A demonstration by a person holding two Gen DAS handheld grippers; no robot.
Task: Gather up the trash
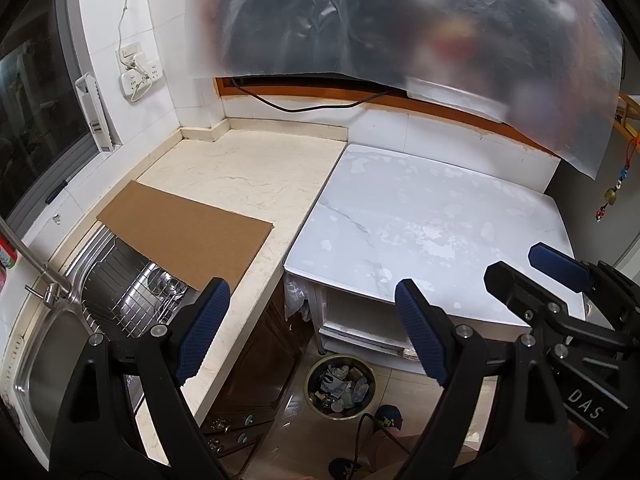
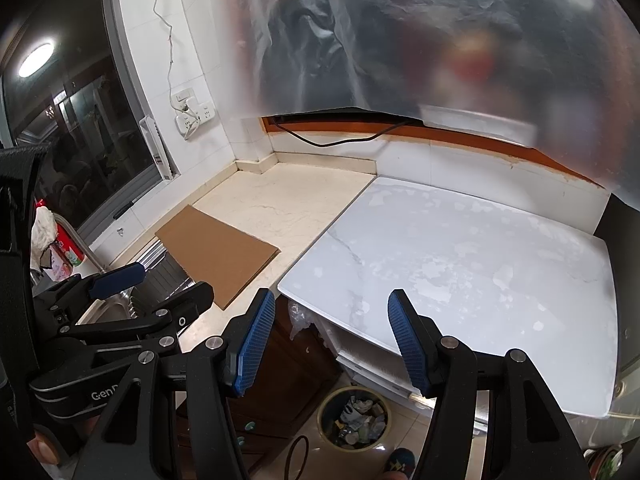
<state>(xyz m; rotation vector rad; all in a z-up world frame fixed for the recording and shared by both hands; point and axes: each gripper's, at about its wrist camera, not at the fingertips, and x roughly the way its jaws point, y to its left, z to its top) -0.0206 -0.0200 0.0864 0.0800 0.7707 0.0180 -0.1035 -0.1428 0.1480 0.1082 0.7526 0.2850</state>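
Note:
A round trash bin full of crumpled wrappers and paper stands on the floor below the white table; it also shows in the right wrist view. My left gripper is open and empty, held above the counter edge and the bin. My right gripper is open and empty, above the table's near edge. The right gripper also shows at the right of the left wrist view. The left gripper also shows at the left of the right wrist view.
A flat cardboard sheet lies on the beige counter, partly over the steel sink and its wire rack. A blurred plastic sheet hangs above. A black cable runs along the wall. Wooden cabinets stand below.

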